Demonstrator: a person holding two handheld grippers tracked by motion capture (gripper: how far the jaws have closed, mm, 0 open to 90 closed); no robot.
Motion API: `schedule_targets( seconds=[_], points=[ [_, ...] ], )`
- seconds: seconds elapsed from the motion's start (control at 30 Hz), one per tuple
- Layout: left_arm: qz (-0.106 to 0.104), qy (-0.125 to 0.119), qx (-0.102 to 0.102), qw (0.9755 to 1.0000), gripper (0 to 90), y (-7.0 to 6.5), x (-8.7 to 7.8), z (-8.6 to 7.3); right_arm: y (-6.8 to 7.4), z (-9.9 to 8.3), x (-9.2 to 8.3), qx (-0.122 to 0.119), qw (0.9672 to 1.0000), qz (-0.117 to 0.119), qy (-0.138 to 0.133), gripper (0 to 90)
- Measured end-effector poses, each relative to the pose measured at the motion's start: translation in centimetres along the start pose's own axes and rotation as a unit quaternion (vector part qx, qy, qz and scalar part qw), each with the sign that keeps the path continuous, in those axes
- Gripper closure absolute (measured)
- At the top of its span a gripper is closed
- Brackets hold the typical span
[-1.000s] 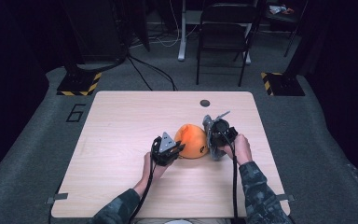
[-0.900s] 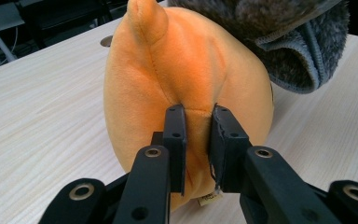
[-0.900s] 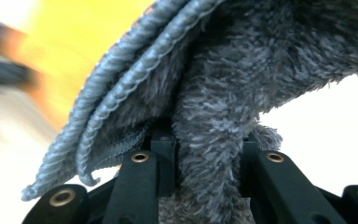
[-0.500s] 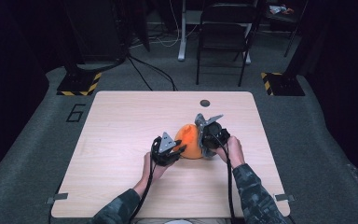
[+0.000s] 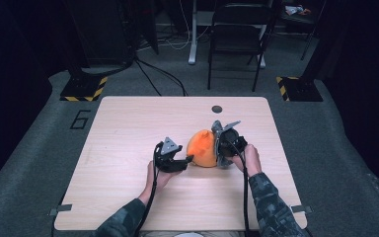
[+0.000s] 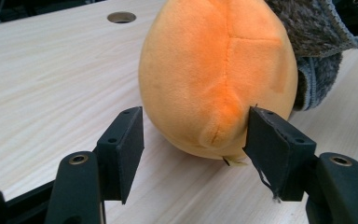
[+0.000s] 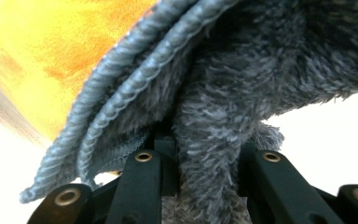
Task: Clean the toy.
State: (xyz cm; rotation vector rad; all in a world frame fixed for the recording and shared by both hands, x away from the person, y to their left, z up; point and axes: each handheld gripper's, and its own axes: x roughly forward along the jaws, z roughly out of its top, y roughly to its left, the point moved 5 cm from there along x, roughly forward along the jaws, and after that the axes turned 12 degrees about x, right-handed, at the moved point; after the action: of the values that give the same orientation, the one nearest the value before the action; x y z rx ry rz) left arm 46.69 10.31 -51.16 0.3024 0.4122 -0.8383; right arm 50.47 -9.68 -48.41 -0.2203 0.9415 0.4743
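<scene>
- Slippage is the main risk: the right gripper point(image 5: 223, 146) has its fingers point(image 7: 144, 175) pinched tight on the grey fuzzy cover point(image 7: 223, 93) alone, so a pull could slide fabric off without shifting the orange plush point(image 6: 216, 74).
- Left gripper point(image 6: 193, 140): fingers have just been opening and stand half-wide, straddling the plush's lower end; the right pad looks to touch it, without a squeeze. Unsupported, the plush may roll.
- The plush rests on the surface point(image 5: 128, 128), right of centre, toward its near edge.
- The cover acts as a pouch, wrapping the plush's far-right side.
</scene>
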Motion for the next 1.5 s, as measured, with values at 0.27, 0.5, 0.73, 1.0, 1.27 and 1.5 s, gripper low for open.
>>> schedule_targets(
  seconds=[0.27, 0.5, 0.73, 1.0, 1.27, 1.5],
  points=[
    [-0.011, -0.017, -0.004, 0.9998, 62.5, -0.9, 0.9, -0.1, 0.0, -0.1, 0.0, 0.003, 1.0, 0.0, 0.007, 72.0],
    [-0.002, -0.032, 0.018, 0.9993, 78.9, -1.1, 0.4, 0.5, -0.3, 0.5, -1.2, 0.004, 0.9999, -0.011, -0.01, 71.9],
    [0.009, -0.045, 0.043, 0.998, 79.5, -1.3, -0.5, 1.7, 0.0, 1.5, -3.2, 0.003, 0.9994, -0.006, -0.034, 71.9],
    [0.019, -0.038, 0.096, 0.9945, 79.8, -1.7, -1.2, 2.9, 3.0, 2.9, -6.7, -0.03, 0.9963, 0.023, -0.078, 71.5],
    [0.001, -0.04, 0.125, 0.9914, 80.0, -3.0, -1.0, 3.2, 6.8, 3.2, -6.3, -0.066, 0.9925, 0.05, -0.09, 71.2],
    [0.0, -0.033, 0.123, 0.9918, 81.2, -3.0, -0.7, 2.9, 4.8, 2.9, -4.6, -0.047, 0.9959, 0.019, -0.074, 72.6]
  ],
)
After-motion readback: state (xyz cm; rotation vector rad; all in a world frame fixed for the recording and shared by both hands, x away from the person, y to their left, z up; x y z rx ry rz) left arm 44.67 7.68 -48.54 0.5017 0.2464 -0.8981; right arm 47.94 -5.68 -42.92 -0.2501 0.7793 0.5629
